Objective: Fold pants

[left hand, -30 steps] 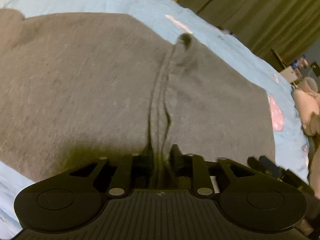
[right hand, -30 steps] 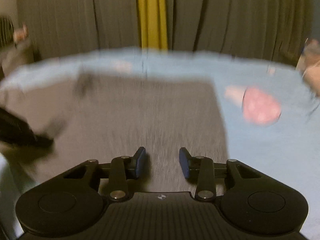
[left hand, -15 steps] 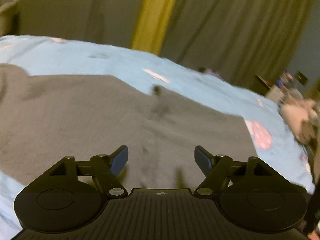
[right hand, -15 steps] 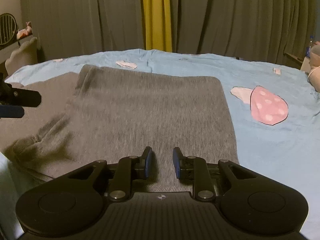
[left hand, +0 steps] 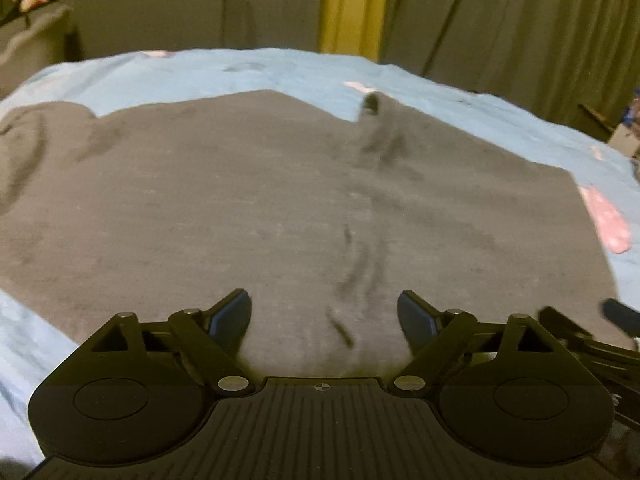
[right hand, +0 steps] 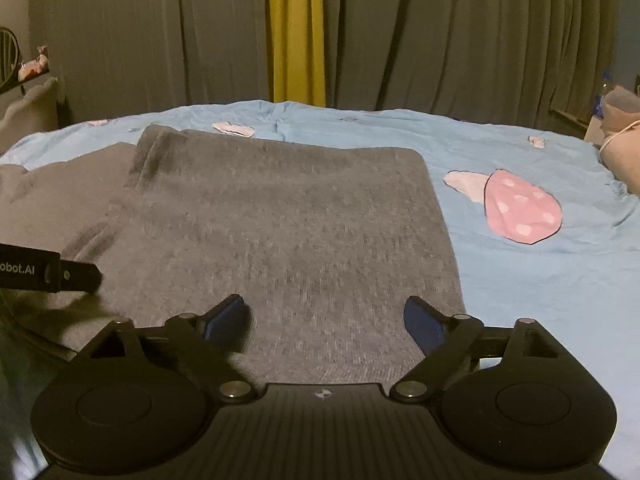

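Note:
Grey pants (left hand: 248,200) lie flat on a light blue bed sheet (left hand: 240,72), with a creased ridge running away down the middle. In the right wrist view the pants (right hand: 288,232) show a folded layer lying on top. My left gripper (left hand: 324,312) is open and empty, just above the near edge of the pants. My right gripper (right hand: 326,316) is open and empty above the near edge of the folded layer. The left gripper's body (right hand: 44,268) shows at the left edge of the right wrist view.
The bed sheet (right hand: 520,292) has a pink mushroom print (right hand: 520,212) to the right of the pants. Dark curtains with a yellow strip (right hand: 296,40) hang behind the bed. A plush toy (right hand: 620,156) lies at the far right edge.
My left gripper let go of the pinched ridge of the pants, opened wide and lifted back. My right gripper closed partway, then opened wide. The pants settled flat.

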`<state>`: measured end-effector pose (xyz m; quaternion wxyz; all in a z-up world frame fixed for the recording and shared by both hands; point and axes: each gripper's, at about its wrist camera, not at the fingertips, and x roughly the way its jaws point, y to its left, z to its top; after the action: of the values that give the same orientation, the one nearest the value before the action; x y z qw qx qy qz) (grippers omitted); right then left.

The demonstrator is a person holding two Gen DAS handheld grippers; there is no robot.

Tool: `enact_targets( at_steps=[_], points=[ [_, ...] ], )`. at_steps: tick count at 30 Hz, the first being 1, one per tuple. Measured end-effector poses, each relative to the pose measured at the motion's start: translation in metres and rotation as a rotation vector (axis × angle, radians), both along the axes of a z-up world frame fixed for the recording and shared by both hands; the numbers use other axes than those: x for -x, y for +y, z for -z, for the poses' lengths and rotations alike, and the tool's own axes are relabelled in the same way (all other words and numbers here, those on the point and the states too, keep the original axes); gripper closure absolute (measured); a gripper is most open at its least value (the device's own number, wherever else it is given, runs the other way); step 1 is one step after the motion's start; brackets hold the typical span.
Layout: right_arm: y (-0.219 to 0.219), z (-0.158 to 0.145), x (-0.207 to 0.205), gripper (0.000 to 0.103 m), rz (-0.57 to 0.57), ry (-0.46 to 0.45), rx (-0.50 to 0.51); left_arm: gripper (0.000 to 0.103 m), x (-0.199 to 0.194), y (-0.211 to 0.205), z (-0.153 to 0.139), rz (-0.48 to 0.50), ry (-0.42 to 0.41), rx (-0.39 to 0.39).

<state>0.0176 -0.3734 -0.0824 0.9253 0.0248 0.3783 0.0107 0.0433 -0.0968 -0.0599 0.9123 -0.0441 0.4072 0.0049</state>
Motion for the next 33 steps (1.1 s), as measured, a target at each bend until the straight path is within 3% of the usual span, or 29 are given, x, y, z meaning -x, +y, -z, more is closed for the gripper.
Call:
enact_targets(
  at_steps=[1,3,5,8,10,12,14,16,19,21,26,29,33],
  points=[
    [0.0,0.0,0.0,0.005,0.015,0.012,0.029,0.013,0.0,0.003,0.0,-0.02,-0.002,-0.013],
    [-0.001,-0.002,0.0,0.004,0.075,0.02,0.09,0.007,0.002,0.009,-0.002,-0.084,-0.003,-0.021],
    [-0.006,-0.004,0.001,0.004,0.16,0.027,0.132,0.005,0.001,0.02,-0.003,-0.126,0.001,0.018],
    [-0.018,-0.012,0.005,0.004,0.243,-0.003,0.107,0.006,0.004,0.039,-0.014,-0.216,-0.014,0.034],
    [-0.024,-0.02,0.013,0.004,0.219,-0.059,0.018,0.006,0.003,0.055,-0.026,-0.285,-0.038,0.05],
    [-0.025,-0.025,0.018,0.004,0.162,-0.085,-0.042,0.006,0.007,0.079,-0.041,-0.338,-0.07,0.125],
    [-0.018,-0.021,0.015,0.004,0.102,-0.043,-0.027,0.004,0.013,0.113,-0.055,-0.387,-0.115,0.241],
    [-0.011,-0.009,0.005,0.004,0.067,0.052,0.006,0.003,0.02,0.147,-0.065,-0.438,-0.149,0.31],
    [-0.007,-0.006,0.001,0.004,0.069,0.049,0.033,0.003,0.029,0.201,-0.071,-0.517,-0.18,0.323],
    [-0.011,-0.005,0.0,0.004,0.072,0.052,0.014,0.003,0.037,0.239,-0.067,-0.577,-0.191,0.355],
    [-0.012,-0.004,-0.002,0.004,0.079,0.051,0.019,0.006,0.045,0.317,-0.035,-0.693,-0.124,0.536],
    [-0.01,-0.003,-0.004,0.004,0.086,0.044,0.025,0.018,0.047,0.334,-0.018,-0.646,-0.094,0.651],
    [-0.005,-0.002,-0.005,0.004,0.092,0.039,0.035,0.021,0.036,0.337,-0.006,-0.605,-0.083,0.659]
  ],
)
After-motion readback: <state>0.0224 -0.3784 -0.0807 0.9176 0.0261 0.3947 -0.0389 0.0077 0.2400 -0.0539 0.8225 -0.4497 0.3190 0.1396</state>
